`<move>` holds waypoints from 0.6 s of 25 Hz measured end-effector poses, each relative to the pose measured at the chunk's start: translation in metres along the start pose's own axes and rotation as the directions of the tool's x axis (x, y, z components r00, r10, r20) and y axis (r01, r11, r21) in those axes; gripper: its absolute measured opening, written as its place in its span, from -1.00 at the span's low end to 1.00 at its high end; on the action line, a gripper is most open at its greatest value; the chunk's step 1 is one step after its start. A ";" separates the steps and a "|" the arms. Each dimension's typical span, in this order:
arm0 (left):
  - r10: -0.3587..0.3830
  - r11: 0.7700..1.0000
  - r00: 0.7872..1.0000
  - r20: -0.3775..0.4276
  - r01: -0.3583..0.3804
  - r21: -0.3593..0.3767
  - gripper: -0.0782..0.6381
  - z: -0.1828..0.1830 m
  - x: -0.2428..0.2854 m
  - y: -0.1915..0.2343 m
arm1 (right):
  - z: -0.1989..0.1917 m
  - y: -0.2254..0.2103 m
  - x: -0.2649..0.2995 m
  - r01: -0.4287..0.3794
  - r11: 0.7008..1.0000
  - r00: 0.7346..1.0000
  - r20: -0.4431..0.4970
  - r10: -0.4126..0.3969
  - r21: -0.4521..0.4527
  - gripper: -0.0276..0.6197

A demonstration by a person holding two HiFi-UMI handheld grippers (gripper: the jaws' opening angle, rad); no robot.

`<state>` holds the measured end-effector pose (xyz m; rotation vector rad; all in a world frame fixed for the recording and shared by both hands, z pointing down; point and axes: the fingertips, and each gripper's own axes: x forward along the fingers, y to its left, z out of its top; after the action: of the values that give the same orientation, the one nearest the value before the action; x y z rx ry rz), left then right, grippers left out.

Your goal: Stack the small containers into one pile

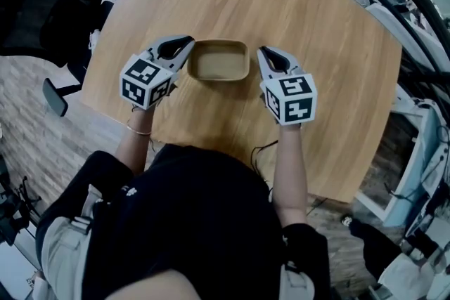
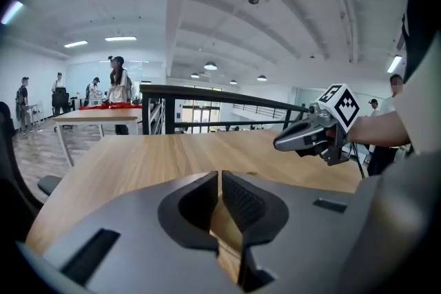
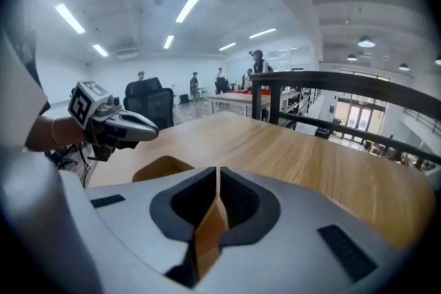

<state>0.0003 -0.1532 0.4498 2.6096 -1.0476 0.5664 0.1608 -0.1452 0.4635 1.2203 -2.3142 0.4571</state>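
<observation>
A tan, shallow rectangular container [image 1: 219, 60] with rounded corners sits on the round wooden table [image 1: 330, 81]. Whether more containers are nested in it cannot be told. My left gripper [image 1: 187, 46] lies just off its left end, tips by the far left corner, jaws shut and empty [image 2: 219, 179]. My right gripper [image 1: 262, 53] lies just off its right end, also shut with nothing held [image 3: 218, 175]. In the right gripper view the container [image 3: 162, 167] shows left of the jaws, with the left gripper [image 3: 117, 124] beyond it. The left gripper view shows the right gripper [image 2: 310, 135] but not the container.
A black office chair [image 1: 42, 3] stands off the table's left edge. A thin cable [image 1: 261, 148] lies on the table near the person's body. A dark railing [image 2: 207, 89] and other tables with standing people [image 2: 117, 82] are far beyond the table.
</observation>
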 end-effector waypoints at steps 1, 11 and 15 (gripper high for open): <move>-0.005 1.000 1.000 0.015 0.005 0.005 -0.69 0.005 -0.003 -0.005 | 0.003 -0.001 -0.009 0.006 1.000 1.000 0.030 -0.007 0.018 -0.82; -0.022 0.998 0.994 0.105 0.016 0.061 -0.69 0.042 -0.034 -0.036 | 0.024 -0.013 -0.082 0.048 0.985 0.961 0.261 -0.091 0.165 -0.82; -0.016 0.996 0.993 0.118 0.006 0.084 -0.69 0.051 -0.042 -0.043 | 0.027 -0.021 -0.103 0.060 0.978 0.941 0.314 -0.122 0.201 -0.82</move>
<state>0.0158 -0.1171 0.3812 2.7500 -1.0661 0.4669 0.2211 -0.1004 0.3847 1.5929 -2.5168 0.4815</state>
